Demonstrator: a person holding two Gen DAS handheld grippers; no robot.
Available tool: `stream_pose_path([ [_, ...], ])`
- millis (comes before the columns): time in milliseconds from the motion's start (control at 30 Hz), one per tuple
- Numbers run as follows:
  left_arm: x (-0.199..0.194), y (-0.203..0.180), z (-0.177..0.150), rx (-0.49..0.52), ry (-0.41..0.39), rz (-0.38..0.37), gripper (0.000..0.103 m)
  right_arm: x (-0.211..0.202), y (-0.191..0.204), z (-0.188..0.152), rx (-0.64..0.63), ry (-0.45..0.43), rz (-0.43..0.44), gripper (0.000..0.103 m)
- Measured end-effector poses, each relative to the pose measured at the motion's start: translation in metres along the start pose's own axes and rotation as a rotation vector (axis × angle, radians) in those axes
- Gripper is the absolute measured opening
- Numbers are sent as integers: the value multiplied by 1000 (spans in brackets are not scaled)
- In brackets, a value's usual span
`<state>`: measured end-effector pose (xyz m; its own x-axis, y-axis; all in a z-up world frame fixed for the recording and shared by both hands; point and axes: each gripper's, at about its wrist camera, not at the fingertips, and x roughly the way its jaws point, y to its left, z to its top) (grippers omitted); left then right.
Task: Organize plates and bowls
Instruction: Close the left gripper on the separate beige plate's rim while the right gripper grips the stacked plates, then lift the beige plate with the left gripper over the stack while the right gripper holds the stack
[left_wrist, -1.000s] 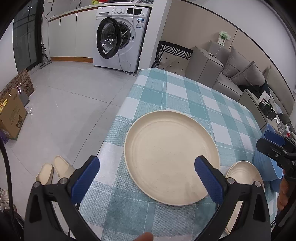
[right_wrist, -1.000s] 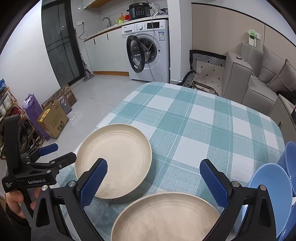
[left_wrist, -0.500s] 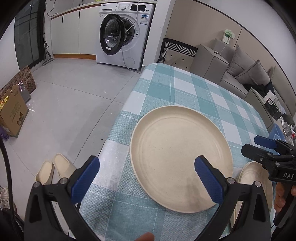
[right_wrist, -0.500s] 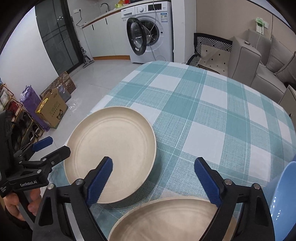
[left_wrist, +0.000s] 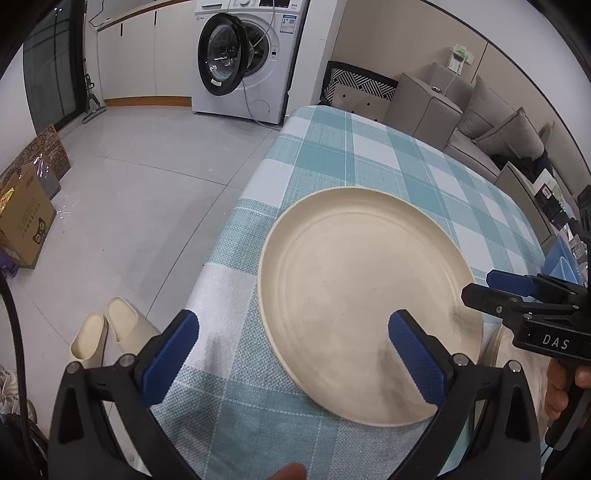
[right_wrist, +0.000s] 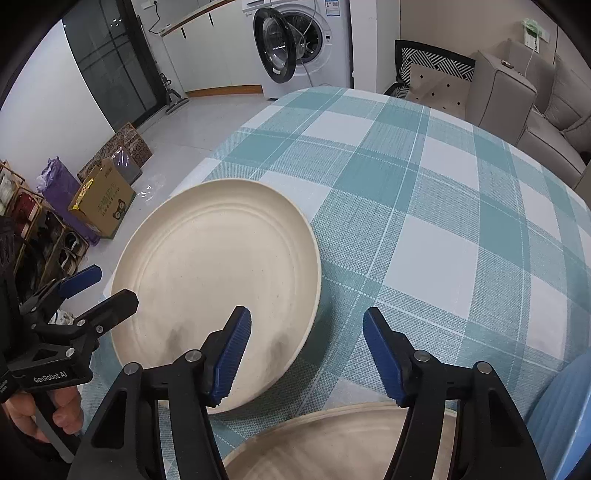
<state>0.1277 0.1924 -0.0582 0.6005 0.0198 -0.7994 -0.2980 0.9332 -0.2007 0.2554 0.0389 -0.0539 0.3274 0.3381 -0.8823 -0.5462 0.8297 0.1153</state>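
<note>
Hovering over the checked tablecloth (right_wrist: 424, 192), both grippers point steeply down at the dishes. The left gripper (left_wrist: 291, 354) has its jaws spread wide, released, nothing between the blue pads; the near-left rim of the big cream plate (left_wrist: 354, 280) sits below and between them, no contact visible. That plate lies flat near the table's left corner, right beside the edge.

The right gripper (right_wrist: 306, 358) has its jaws closing, part-way in. Its left pad is over the near-right rim of the big plate, the right pad over bare cloth, so the rim edge falls inside the gap, but the pads aren't pressing anything yet.

A second cream plate (right_wrist: 332, 443) lies just nearer the person, partly under the right gripper, close beside the first one; can't tell if the two rims touch. A blue bowl (right_wrist: 565, 417) sits at the right edge of the right wrist view, just beside that second plate.

A hand (right_wrist: 40, 413) grips the left gripper's handle. Background: washing machine (left_wrist: 243, 55) with door open, grey sofa (left_wrist: 491, 129), slippers (left_wrist: 107, 332) on the floor, cardboard box (left_wrist: 22, 218).
</note>
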Motion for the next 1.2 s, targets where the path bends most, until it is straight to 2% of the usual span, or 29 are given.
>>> stream_pose_path([
  [200,2,2,-3,-18,11,-3,100,7,3,-3,-20,17,-4,52],
  [267,2,1,-3,-8,14,3,90,7,4,-4,-24,18,-6,51],
  [333,3,0,-4,1,24,2,87,6,5,-5,-29,20,-7,48],
  [667,7,-6,-9,39,58,1,38,6,8,-7,-47,27,-16,36],
  [800,6,-7,-10,55,55,32,30,8,8,-8,-54,32,-24,26],
  [933,4,-6,-10,62,52,28,26,6,10,-8,-68,20,-37,19],
  [1200,0,-12,-11,93,33,50,26,1,15,-10,-101,-2,-83,17],
])
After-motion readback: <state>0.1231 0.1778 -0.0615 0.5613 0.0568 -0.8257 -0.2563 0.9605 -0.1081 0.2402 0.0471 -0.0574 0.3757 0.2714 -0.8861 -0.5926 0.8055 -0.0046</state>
